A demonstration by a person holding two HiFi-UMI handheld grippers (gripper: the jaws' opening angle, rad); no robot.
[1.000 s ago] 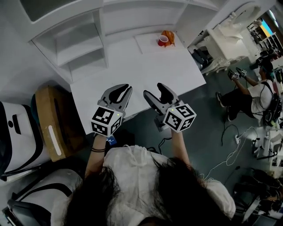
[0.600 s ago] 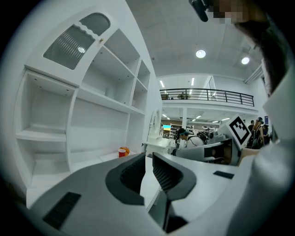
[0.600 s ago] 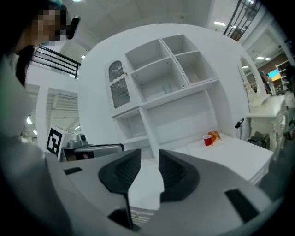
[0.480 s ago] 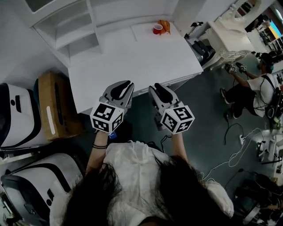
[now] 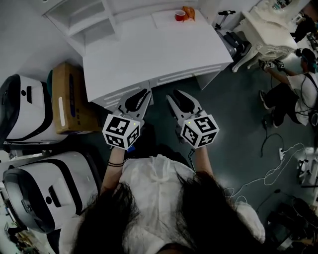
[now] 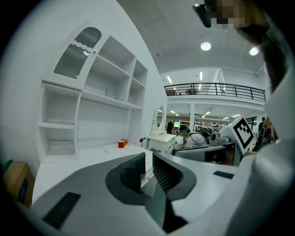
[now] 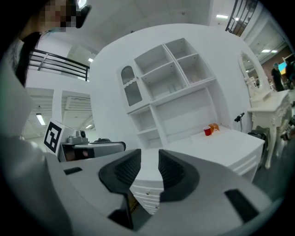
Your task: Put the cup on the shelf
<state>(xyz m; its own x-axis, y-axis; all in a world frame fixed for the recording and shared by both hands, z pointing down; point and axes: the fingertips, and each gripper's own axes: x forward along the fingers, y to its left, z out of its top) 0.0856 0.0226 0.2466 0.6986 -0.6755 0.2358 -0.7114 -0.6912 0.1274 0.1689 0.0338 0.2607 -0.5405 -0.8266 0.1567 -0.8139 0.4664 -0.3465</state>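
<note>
Just closing down to a slim gap with nothing in it on the right gripper [image 7: 150, 159], and set equally narrow and empty on the left gripper [image 6: 148, 160]. Held side by side just off the front edge of the white worktop [image 5: 149, 54], pointing across it. Leaves the red cup [image 5: 180, 15] upright near the far right corner, just beside an orange thing [image 5: 189, 12], with the shelf [image 5: 89, 22] along the back edge.

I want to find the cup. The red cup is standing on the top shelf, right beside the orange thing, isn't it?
Not on the top shelf. The red cup stands on the white desk, at its far corner, right beside the orange thing. The head view shows it there.
</note>
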